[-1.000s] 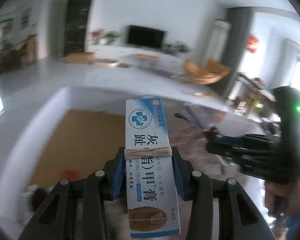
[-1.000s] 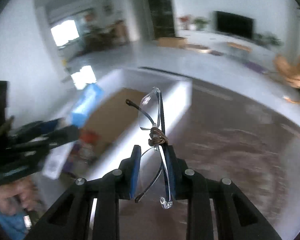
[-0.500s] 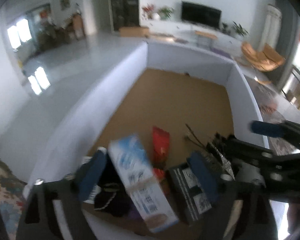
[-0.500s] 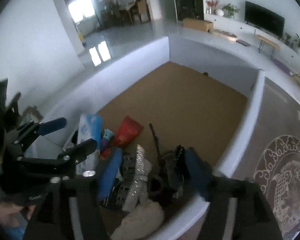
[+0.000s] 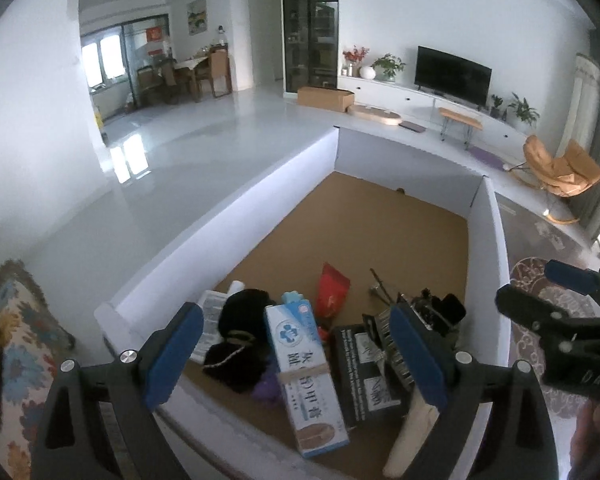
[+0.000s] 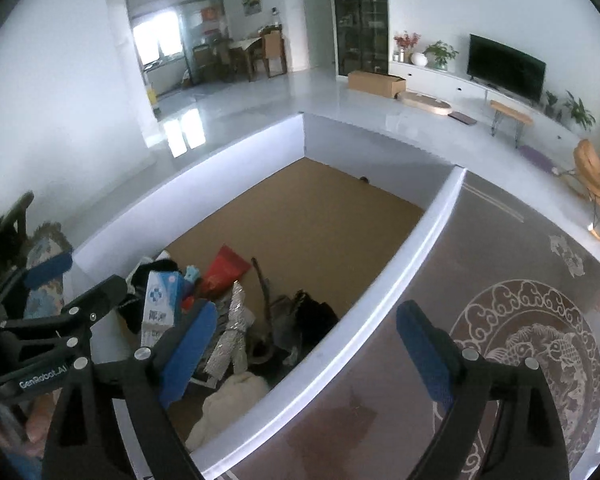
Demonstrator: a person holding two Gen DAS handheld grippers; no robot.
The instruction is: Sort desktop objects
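Note:
A blue-and-white carton [image 5: 305, 372] tied with string lies among the heap inside a big white-walled box [image 5: 236, 216] with a brown floor. My left gripper [image 5: 296, 356] hangs over the carton, open and holding nothing. It also shows in the right wrist view as the left gripper [image 6: 76, 280] beside the carton [image 6: 160, 304]. My right gripper [image 6: 306, 354] hovers above the box's right wall [image 6: 420, 240]; its jaws are opening with nothing between them. The right gripper [image 5: 540, 288] shows at the right edge of the left wrist view. I cannot pick out the spectacles in the dark heap.
The heap holds a red packet [image 5: 332, 292], a black carton [image 5: 364, 368], black cloth [image 5: 240, 344], a silver foil strip [image 6: 234, 328] and a pale cloth [image 6: 232, 400]. A patterned rug [image 6: 520, 340] lies right of the box. A patterned cushion [image 5: 16, 340] sits left.
Both grippers tipped down over the box and opened. The carton dropped from the left gripper into the heap, and the spectacles left the right gripper.

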